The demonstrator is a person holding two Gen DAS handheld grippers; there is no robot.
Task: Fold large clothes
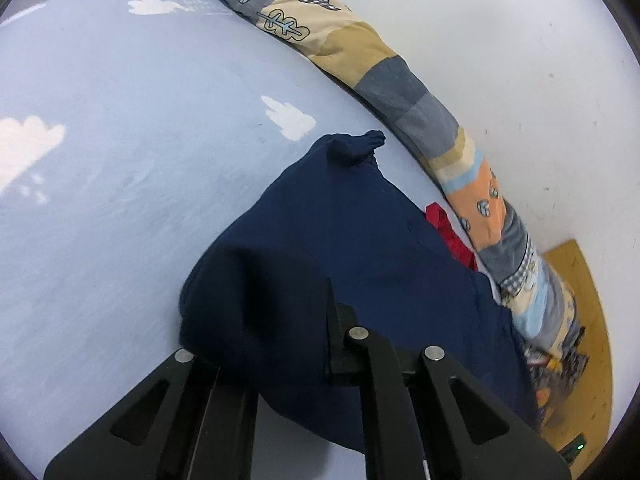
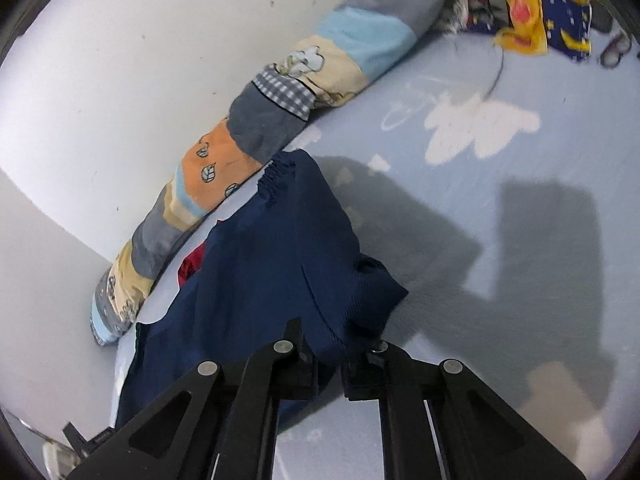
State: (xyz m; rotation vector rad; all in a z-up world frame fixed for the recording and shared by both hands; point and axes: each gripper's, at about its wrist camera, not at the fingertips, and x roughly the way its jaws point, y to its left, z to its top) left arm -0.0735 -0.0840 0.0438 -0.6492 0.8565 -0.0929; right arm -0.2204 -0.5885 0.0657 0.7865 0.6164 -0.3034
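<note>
A dark navy-blue cloth garment [image 1: 340, 248] lies bunched on a pale blue bed sheet printed with white clouds [image 1: 120, 160], close to the long patchwork bolster of grey, tan, orange and light-blue fabric [image 1: 404, 92] that runs along a scuffed white wall [image 1: 520, 60]. The black left gripper [image 1: 320, 320] is pinched onto a fold of the navy cloth, which drapes over its fingers and hides the tips, while the black right gripper [image 2: 336, 344] is clamped on another edge of the same garment [image 2: 272, 264], the fabric gathered between its closed jaws. A scrap of red fabric [image 1: 448, 232] shows between the garment and the bolster. In the right wrist view, hard-edged shadows fall across the sheet [image 2: 500, 200], and a crumpled heap of yellow, navy and red patterned cloth [image 2: 532, 12] sits at the far end of the bolster [image 2: 248, 128]. A strip of wooden floor [image 1: 580, 320] shows beyond the bed
</note>
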